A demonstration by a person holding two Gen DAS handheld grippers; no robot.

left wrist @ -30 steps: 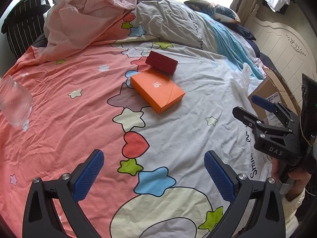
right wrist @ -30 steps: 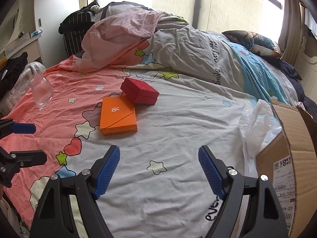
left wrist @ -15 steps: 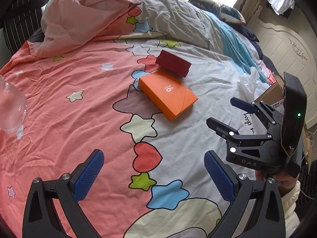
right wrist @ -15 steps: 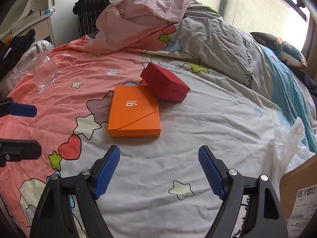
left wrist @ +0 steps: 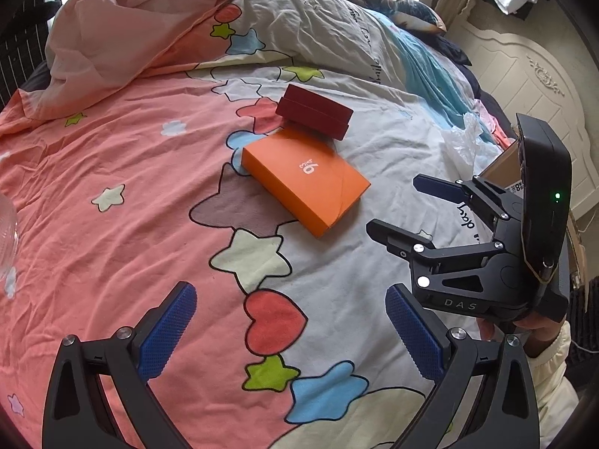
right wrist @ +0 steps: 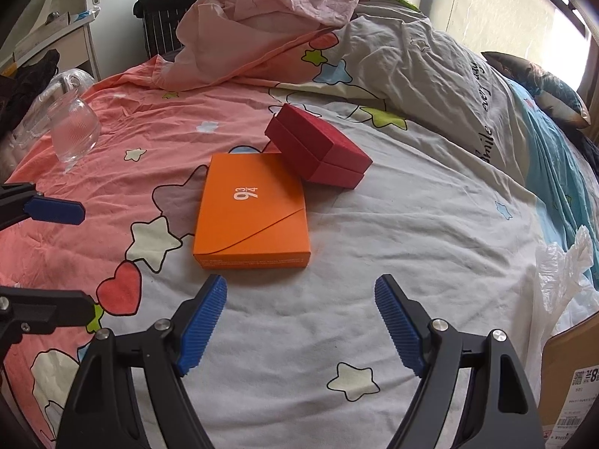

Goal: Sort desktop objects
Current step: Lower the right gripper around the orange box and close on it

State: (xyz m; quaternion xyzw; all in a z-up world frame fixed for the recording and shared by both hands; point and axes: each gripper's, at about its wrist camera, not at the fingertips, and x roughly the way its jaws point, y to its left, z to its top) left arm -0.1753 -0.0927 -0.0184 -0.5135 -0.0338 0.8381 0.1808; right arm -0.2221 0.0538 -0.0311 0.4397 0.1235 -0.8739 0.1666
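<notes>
An orange flat box (right wrist: 251,211) printed with "9¾" lies at the centre of the right wrist view, on a quilt cover (right wrist: 393,247) patterned with stars and hearts in pink and white. Touching its upper right corner is a dark red box (right wrist: 318,151), tilted, with one edge resting on the orange one. In the left wrist view the same pair sits just above centre, the orange flat box (left wrist: 305,183) nearer and the dark red box (left wrist: 314,116) behind it.

The right gripper (right wrist: 299,321) fills the bottom of its own view, its blue ribbed pads spread wide with nothing between them, only bare quilt cover; the orange box's near edge lies just above the left pad. In the left wrist view the right gripper (left wrist: 402,207) enters from the right edge, held by a hand (left wrist: 531,331) in a cream sleeve, its fingers pointing toward the orange box and apart from it.

The left gripper (left wrist: 290,321) stands equally wide at the bottom of its view, empty, above a red heart print.

A clear glass vessel (right wrist: 73,131) lies at the upper left of the right wrist view. A cardboard carton (right wrist: 572,385) with a shipping label shows at the lower right edge, with a thin plastic bag (right wrist: 561,273) beside it. A rumpled pink sheet (right wrist: 269,11) is heaped at the top.
</notes>
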